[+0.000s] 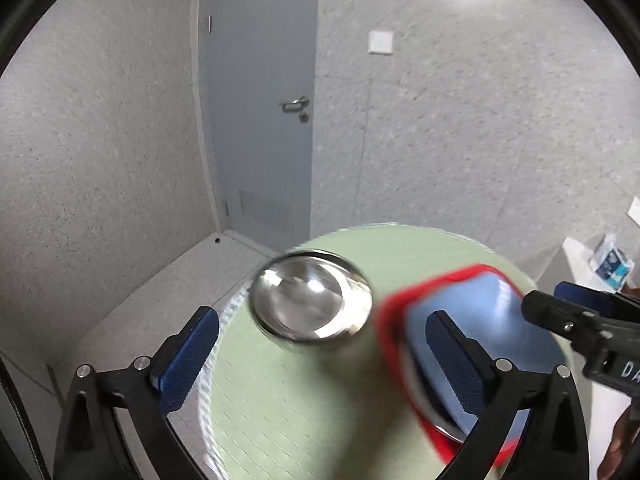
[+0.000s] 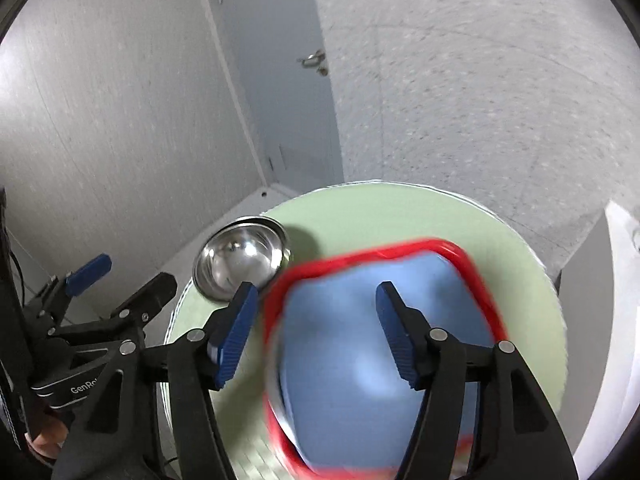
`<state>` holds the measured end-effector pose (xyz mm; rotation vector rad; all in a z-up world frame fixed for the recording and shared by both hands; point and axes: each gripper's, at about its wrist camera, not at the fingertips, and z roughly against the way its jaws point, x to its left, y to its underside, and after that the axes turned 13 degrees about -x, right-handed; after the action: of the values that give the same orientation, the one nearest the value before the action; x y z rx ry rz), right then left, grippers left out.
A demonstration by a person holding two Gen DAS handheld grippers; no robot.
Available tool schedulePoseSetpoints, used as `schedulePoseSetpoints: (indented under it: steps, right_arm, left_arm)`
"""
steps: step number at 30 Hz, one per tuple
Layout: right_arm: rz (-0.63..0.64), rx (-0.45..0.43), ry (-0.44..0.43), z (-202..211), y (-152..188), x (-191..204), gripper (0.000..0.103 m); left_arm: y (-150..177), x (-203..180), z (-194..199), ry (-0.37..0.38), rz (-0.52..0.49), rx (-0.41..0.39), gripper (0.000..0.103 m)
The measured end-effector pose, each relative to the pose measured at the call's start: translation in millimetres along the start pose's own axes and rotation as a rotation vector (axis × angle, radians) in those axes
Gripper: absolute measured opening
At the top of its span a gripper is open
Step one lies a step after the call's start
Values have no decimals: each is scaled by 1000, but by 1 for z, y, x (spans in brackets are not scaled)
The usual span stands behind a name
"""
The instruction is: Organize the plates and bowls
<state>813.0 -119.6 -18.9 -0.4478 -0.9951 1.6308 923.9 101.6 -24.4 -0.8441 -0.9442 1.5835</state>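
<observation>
Approach step, nothing grasped. Left gripper and right gripper: jaws wide open, empty. Steel bowl sits at the round green table edge; blue plate nests in red plate. Next, likely: close on a rim and stack.

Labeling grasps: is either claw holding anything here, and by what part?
Nothing held. Left claw and right claw are both open above the table, over the steel bowl and blue plate, touching neither.
</observation>
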Motion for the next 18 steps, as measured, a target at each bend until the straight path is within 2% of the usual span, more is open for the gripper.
schedulePoseSetpoints:
  steps: [4,9,16,17,18]
  right_arm:
    - [-20,-21,45,49,29,-45,68]
    - [-70,21,102,84,77,-98,69]
    - [-147,123,98,79,137,-139,69]
    - [-164,145,85,72,145,-142,69]
    - [-171,163,80,68,151,-143,69]
  left_arm:
    - [38,-50,40,15,6,6,102]
    - [86,-107,79,30,-17,64,102]
    - [128,-154,100,15,-21,169,102]
    - [132,-158,96,20,-20,192,101]
    - [138,-164,94,17,-25,222,94]
